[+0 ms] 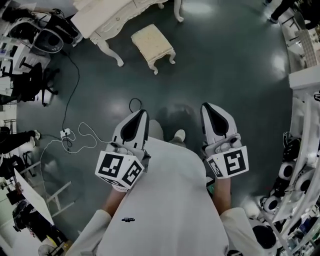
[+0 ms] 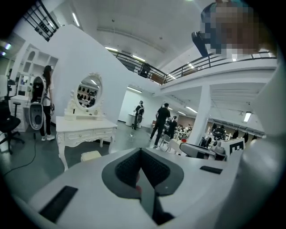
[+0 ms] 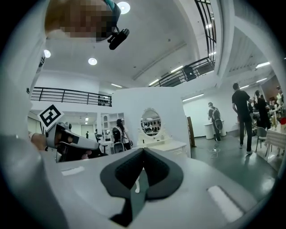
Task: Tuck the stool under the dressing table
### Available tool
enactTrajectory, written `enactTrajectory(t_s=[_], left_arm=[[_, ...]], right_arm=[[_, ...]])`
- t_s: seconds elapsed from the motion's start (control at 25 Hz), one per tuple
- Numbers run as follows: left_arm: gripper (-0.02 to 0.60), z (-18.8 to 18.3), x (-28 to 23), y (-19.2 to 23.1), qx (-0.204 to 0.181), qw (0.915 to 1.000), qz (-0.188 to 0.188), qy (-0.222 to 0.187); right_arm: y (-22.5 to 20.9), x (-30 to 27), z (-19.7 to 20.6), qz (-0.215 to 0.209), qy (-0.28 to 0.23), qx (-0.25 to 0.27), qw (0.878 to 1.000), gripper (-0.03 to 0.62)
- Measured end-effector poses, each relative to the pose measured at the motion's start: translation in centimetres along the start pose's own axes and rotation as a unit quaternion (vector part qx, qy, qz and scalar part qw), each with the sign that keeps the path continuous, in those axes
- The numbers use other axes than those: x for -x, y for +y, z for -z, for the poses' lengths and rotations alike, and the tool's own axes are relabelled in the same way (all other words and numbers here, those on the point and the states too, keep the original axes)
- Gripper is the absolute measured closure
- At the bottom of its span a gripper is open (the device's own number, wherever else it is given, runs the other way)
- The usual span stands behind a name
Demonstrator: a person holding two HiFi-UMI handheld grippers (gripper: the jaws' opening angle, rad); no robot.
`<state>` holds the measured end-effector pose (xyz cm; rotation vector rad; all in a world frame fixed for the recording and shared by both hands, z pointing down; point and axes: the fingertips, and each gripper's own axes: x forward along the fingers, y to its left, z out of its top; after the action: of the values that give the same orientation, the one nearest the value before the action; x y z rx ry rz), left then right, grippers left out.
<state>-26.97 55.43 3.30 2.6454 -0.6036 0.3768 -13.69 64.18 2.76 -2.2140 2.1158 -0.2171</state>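
Note:
The cream stool [image 1: 152,45] stands on the dark floor, out in front of the white dressing table [image 1: 107,15] and apart from it. In the left gripper view the stool [image 2: 90,155] sits low beside the mirrored dressing table [image 2: 85,129]. The right gripper view shows the dressing table [image 3: 163,145] straight ahead; the stool is hidden there. My left gripper [image 1: 144,111] and right gripper [image 1: 207,105] are held near my body, well short of the stool. Both are shut with nothing between the jaws. The shut jaws show in the left gripper [image 2: 141,150] and right gripper [image 3: 143,150] views.
A white cable and power strip [image 1: 66,133] lie on the floor to the left. Black office chairs [image 1: 30,82] stand at the far left. White racks with equipment [image 1: 300,165] line the right side. Several people [image 2: 161,123] stand far off in the hall.

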Motion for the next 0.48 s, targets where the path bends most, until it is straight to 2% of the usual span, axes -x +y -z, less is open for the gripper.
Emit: enactTrajectory(t_s=[0.2, 0.48], left_arm=[[0.572, 1.0, -1.4, 0.7, 0.022, 0.9996, -0.011, 0.012], [0.572, 0.0, -5.4, -0.2, 0.025, 0.9995, 0.018, 0.009]], right_arm=[[0.3, 0.1, 0.6, -0.034, 0.032, 0.031, 0.998, 0.583], [-2.1, -0.2, 1.3, -0.006, 0.032, 0.021, 0.999, 0.583]])
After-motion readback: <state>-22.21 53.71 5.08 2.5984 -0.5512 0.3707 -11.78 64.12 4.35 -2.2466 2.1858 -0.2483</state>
